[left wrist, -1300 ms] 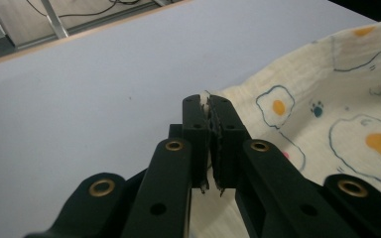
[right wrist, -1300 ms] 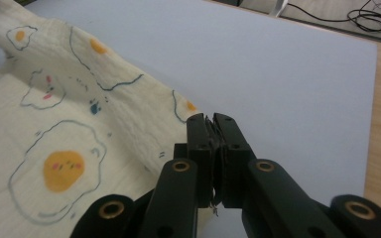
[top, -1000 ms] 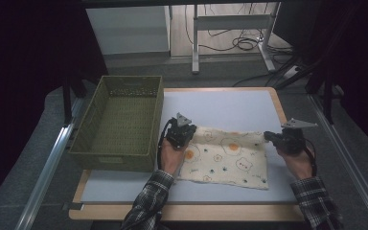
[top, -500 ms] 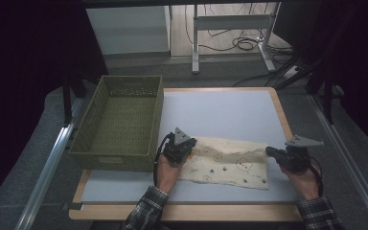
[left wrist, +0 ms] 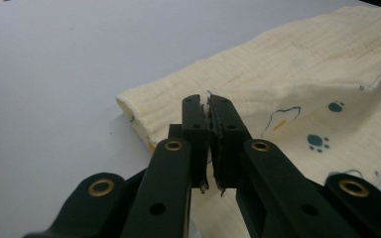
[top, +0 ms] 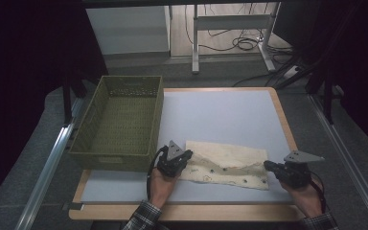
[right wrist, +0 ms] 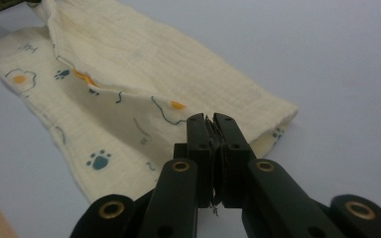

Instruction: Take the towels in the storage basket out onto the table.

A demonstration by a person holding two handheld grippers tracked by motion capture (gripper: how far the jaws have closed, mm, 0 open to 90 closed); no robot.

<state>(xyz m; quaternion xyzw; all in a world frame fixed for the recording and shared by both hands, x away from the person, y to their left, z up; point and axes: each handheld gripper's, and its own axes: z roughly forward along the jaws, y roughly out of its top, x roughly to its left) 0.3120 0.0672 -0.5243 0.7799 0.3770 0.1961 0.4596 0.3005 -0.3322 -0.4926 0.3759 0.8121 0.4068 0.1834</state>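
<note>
A folded cream cloth (top: 225, 164) is pinched by closed left gripper (top: 175, 160) at nine o'clock and right gripper (top: 287, 171) at three.

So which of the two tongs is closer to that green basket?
The left. The left tongs sit just off the green basket's near right corner, clamped on the cloth's left end; the right tongs hold the cloth's far end, well away.

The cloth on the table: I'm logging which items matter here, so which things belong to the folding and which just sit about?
In the job:
cream printed cloth, half folded
left tongs, shut on its edge
right tongs, shut on its edge

Lying about:
green basket, beside the cloth
white table mat
</note>
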